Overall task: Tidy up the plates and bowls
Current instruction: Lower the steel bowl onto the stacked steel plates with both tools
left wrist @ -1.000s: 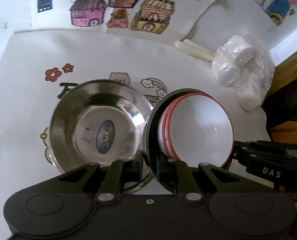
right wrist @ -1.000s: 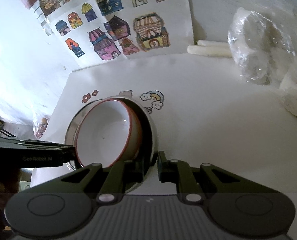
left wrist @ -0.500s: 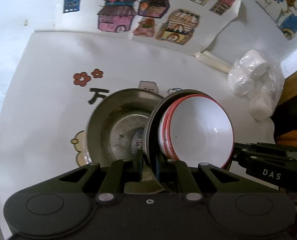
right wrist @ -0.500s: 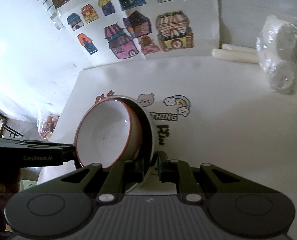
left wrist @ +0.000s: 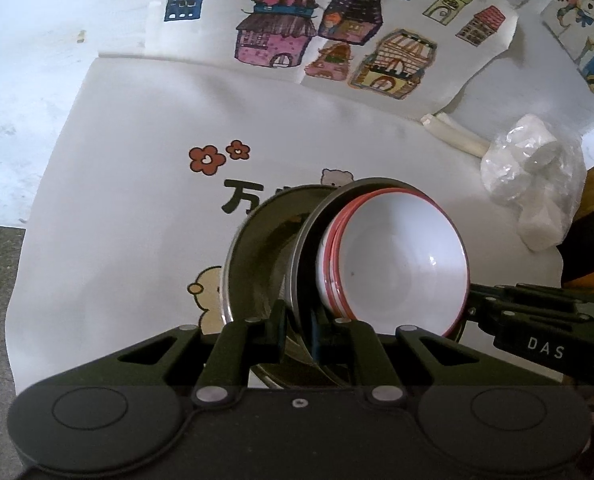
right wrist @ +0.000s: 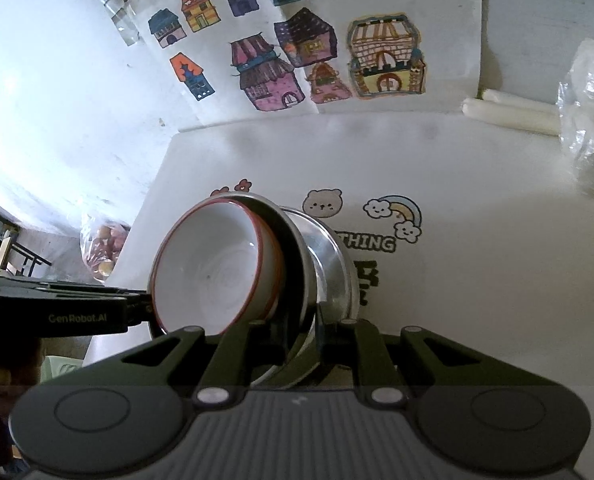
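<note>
Bowls (left wrist: 397,260) with white insides and red rims, two or more nested together, sit tilted inside a steel plate (left wrist: 309,248) that is carried on edge above the bench (left wrist: 129,208); the left tool (left wrist: 300,330) is clamped on that plate's rim at one side, its fingers close together with the metal edge between them; the right tool (right wrist: 301,334) is clamped on the same rim from the opposite side, and in the left wrist view it shows as a dark arm marked DAS reaching in from the right; in the right wrist view the left tool comes in from the left, marked GenRobot.AI. Behind the held plate, nearer the bench, lies a second steel plate (left wrist: 257,248), partly hidden; whether the two plates touch cannot be told. In the right wrist view the bowls (right wrist: 217,268) face left and the second steel plate (right wrist: 333,264) shows as a bright rim to their right; the held steel plate (right wrist: 297,264) stands between them.

A white sheet (left wrist: 145,152) printed with red flowers (left wrist: 217,156), bears, a rainbow with clouds and dark lettering covers the bench under the dishes; at the far edge a paper with coloured house drawings (left wrist: 337,48) leans up against the wall; two pale candles (left wrist: 455,136) lie beside a clear plastic bag of white lumps (left wrist: 533,176) at the far right, well apart from the dishes.
</note>
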The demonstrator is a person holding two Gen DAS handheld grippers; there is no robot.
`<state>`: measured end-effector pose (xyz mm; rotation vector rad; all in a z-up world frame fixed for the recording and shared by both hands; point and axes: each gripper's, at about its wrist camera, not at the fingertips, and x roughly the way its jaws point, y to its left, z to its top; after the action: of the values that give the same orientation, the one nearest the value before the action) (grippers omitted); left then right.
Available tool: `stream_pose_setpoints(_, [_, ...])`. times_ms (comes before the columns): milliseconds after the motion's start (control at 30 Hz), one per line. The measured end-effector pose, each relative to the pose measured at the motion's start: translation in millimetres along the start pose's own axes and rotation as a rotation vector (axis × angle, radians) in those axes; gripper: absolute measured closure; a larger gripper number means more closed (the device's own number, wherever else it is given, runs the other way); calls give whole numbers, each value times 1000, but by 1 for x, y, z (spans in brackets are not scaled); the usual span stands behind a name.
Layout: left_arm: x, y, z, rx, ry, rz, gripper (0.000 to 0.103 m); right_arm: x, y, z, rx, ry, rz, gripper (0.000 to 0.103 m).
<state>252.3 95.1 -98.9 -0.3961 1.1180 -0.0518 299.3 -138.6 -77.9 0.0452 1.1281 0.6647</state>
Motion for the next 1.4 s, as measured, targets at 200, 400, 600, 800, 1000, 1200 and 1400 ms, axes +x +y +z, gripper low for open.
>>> stream_pose_setpoints(200, [4,6,6,7,5,1,93,5,2,4,8,-2,-3,89])
stream_pose_setpoints(400, [9,8,11,19,17,1,93,8,4,8,23,-2,-8,89])
stream_pose_setpoints(600, [14,7,16,34,26,2,93,10,4,10,41,-4,-13,89])
stream_pose_setpoints(800, [20,7,21,57,36,7,93,15,2,10,64,-9,-18,89])
stream_pose_setpoints(1000, [24,8,25,73,44,13,93,19,1,10,83,-13,-18,89])
stream_pose_setpoints(1200, [26,10,27,80,51,21,93,24,1,8,95,-11,-14,89])
stream_pose_setpoints(1400, [28,11,28,80,58,32,93,30,-1,8,103,-2,-11,89])
